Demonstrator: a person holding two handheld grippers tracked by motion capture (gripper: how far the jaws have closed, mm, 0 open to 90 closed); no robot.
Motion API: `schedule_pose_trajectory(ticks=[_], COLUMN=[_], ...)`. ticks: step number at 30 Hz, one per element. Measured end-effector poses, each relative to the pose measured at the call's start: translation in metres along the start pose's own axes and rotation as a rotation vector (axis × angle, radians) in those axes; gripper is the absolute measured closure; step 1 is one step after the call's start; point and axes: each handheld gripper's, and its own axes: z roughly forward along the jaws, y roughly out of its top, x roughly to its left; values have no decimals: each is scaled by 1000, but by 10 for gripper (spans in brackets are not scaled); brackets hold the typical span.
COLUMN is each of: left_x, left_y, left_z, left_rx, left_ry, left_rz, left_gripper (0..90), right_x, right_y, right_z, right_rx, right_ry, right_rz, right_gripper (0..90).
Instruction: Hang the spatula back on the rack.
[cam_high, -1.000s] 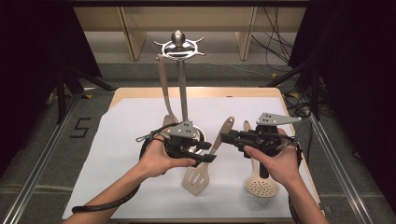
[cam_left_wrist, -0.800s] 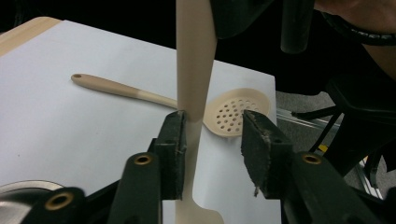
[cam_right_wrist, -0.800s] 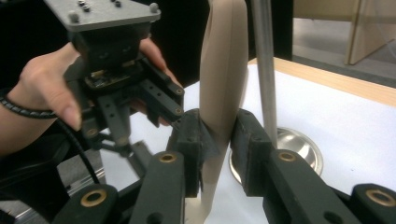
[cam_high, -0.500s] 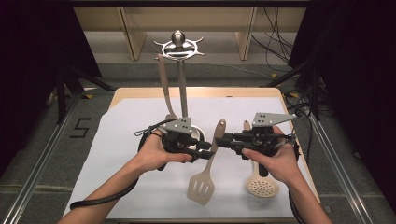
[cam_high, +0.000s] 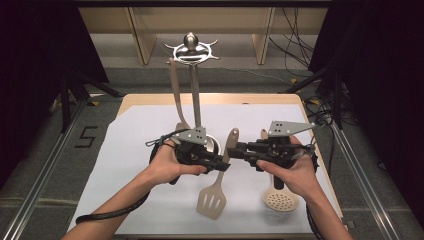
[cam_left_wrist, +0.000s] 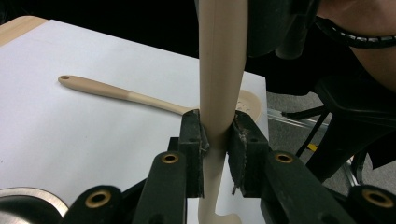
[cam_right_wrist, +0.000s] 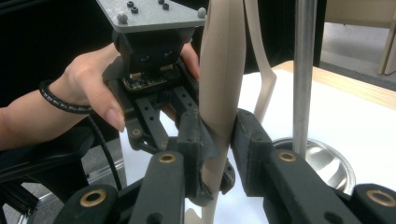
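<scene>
Handover time at the centre of the high view: the beige slotted spatula (cam_high: 216, 187) hangs between both tools, blade low toward the bottom middle of the frame, handle rising to the middle. The left gripper (cam_high: 220, 165) has just been closing, and in the left gripper view its pads press on the handle from both sides. The right gripper (cam_high: 239, 148) clamps the same handle a little higher up, seen tight on the shaft in the right gripper view. So both claws are narrow and both hold the spatula. Just behind them stands the utensil rack (cam_high: 191, 50), its steel post running up to the hooks at upper centre, with one beige utensil already hanging there. A perforated skimmer (cam_high: 280, 199) lies on the white sheet (cam_high: 125, 135) at lower right. My read: this is the regrasp step, and next one claw must let go so the other can carry the handle's hole up to a hook.
</scene>
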Motion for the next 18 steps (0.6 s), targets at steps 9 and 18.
schedule_pose_trajectory(ticks=[9,18], left_x=[1,3], left_y=[3,2], left_z=[-13,-26], left_rx=[-14,-18], left_ry=[94,158], left_rz=[13,15], left_gripper=[763,764], right_x=[2,-17], right_y=[-7,-44], right_z=[-18,-41], right_rx=[-79,-1], right_ry=[-109,-432], right_rz=[21,90], right_gripper=[576,572])
